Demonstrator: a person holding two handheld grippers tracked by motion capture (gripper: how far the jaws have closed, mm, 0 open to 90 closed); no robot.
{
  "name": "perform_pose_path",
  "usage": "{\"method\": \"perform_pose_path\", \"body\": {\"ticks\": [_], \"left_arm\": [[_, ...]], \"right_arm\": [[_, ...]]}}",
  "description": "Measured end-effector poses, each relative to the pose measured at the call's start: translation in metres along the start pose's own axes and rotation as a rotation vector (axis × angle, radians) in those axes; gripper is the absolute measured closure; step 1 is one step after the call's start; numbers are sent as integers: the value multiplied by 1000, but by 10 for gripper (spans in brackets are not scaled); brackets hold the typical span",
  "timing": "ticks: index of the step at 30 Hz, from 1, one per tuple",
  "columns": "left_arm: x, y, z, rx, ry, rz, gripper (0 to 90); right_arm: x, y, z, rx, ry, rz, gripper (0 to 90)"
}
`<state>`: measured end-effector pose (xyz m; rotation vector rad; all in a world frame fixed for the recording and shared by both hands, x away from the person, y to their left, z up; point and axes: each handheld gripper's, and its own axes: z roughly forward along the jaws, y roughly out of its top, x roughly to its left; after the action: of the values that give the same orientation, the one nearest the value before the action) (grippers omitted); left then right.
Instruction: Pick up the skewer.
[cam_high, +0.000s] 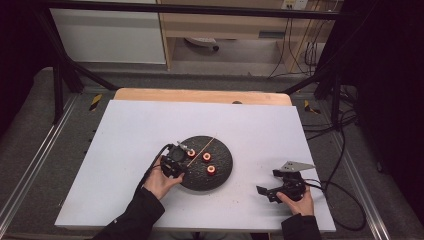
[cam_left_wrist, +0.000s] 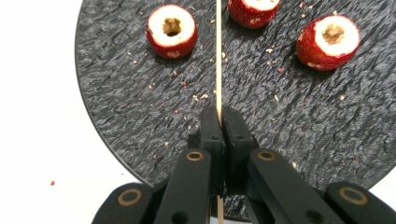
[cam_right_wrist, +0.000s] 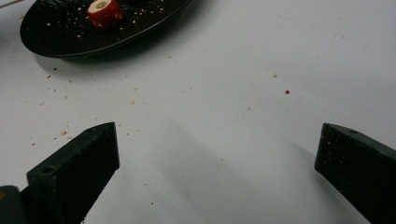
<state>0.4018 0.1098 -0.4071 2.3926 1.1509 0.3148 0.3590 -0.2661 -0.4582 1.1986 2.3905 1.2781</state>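
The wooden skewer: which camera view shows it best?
The left gripper view: the wooden skewer runs straight up from the shut left hand-held gripper, over the black plate. The high view gives a thin pale line; the right gripper view perhaps a tip at its corner.

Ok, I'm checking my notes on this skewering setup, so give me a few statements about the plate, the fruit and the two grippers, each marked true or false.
1. The left gripper is shut on the wooden skewer. True.
2. Three cored strawberries lie on the round black plate. True.
3. The right gripper grips a strawberry. False: its jaws stand wide open over the bare white table, holding nothing.
4. A strawberry is already threaded on the skewer. False: the stick lies bare between the berries.
5. The plate is square and white. False: it is round, black and textured.
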Motion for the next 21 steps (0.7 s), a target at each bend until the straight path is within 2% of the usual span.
{"method": "perform_pose_path", "body": {"ticks": [9,17,21], "left_arm": [[12,-15,-17,-97,-44,19,884],[29,-38,-30,-197,-107,29,884],[37,-53,-36,-246,-116,38,884]], "right_arm": [[0,0,0,3,-4,1,6],[0,0,0,3,-5,6,5],[0,0,1,0,-10,13,5]]}}
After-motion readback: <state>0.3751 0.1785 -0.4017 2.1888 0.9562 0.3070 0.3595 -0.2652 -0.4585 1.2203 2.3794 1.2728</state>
